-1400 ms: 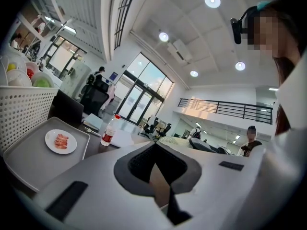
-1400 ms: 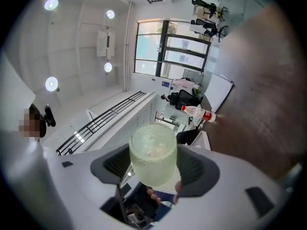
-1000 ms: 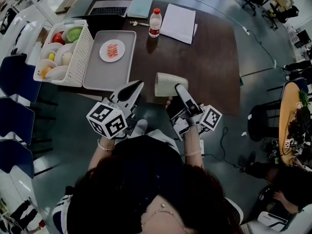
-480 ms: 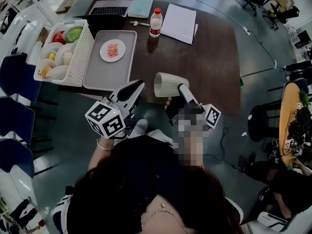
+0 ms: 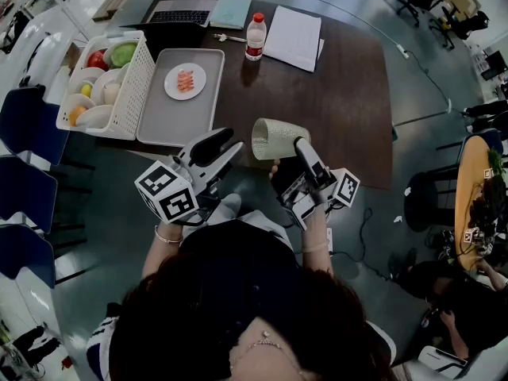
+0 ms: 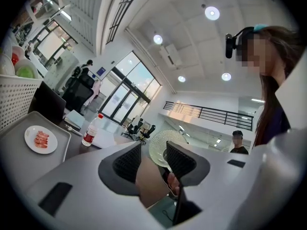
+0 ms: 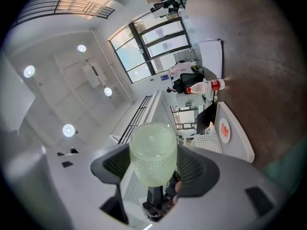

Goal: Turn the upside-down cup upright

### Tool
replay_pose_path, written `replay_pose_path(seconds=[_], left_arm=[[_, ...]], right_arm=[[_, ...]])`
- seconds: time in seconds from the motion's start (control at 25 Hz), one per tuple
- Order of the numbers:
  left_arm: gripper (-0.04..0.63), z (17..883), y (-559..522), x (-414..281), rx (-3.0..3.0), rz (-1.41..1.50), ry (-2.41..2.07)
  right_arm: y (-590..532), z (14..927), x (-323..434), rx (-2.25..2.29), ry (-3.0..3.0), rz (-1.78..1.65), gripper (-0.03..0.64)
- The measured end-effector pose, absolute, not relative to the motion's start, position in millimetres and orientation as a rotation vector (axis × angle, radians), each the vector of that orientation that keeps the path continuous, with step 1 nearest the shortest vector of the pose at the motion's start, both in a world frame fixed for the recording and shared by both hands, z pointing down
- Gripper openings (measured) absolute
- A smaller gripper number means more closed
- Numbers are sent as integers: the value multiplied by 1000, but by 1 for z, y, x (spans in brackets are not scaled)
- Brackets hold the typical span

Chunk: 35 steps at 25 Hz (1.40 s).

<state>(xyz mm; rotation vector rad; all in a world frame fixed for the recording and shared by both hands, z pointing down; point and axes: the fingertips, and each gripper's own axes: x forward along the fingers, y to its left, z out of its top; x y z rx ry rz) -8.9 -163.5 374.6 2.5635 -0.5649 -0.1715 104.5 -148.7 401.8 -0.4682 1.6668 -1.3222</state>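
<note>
The cup (image 5: 275,137) is pale green with a dotted surface and hangs on its side above the near edge of the dark table (image 5: 341,109). My right gripper (image 5: 298,144) is shut on the cup (image 7: 152,153), with a pad against each side. My left gripper (image 5: 233,140) is just left of it, pointing at it. Its jaws are opening, with nothing between the pads. In the left gripper view one round end of the cup (image 6: 160,146) shows beyond the left gripper (image 6: 153,153).
A grey tray (image 5: 171,113) holds a plate of food (image 5: 185,81). A white basket (image 5: 135,78) of bowls and fruit is to its left. A water bottle (image 5: 255,36), papers (image 5: 292,38) and a laptop (image 5: 178,17) lie at the far edge. Blue chairs (image 5: 28,125) stand left.
The left gripper's jaws have parted from shut. The right gripper has rolled slightly with the cup, which stays over the table's near edge.
</note>
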Motion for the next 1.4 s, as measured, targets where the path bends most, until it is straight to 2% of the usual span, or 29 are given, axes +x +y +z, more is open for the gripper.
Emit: replay_pose_path(seconds=[0.32, 0.68, 1.4], left_arm=[[325, 375, -147, 10, 2602, -113, -388], [387, 370, -143, 24, 2614, -93, -311], [400, 373, -136, 45, 2673, -15, -288]], right_arm=[[-148, 399, 99, -444, 1676, -1334, 314], [-146, 398, 96, -424, 1697, -1343, 314], [-142, 394, 84, -357, 1735, -1367, 314]])
